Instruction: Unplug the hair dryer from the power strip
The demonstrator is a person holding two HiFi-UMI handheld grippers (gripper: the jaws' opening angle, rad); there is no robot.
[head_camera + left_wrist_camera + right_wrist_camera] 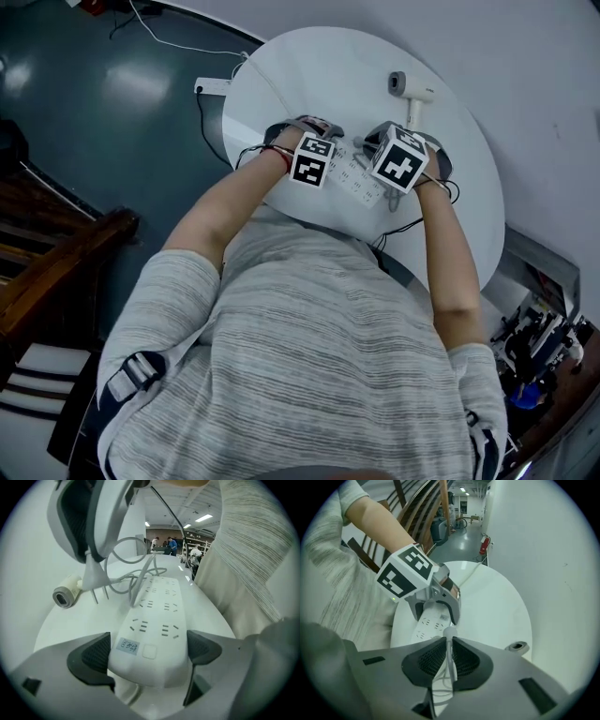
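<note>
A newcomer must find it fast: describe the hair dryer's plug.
On the round white table lies a long white power strip. Just above it, pinched in the fingers of the right gripper, hangs the small white plug. Unlike anything else there, it shows bare metal prongs, clear of the sockets.

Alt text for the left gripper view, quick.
The left claw clamps the near end of a power strip. Above it, the right claw holds the plug, prongs clear of the sockets; the hair dryer lies at left.

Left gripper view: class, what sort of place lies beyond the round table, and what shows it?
Probably a large workshop or lab hall, not a home: ceiling strip lights, stocked shelving and people standing in the background.
</note>
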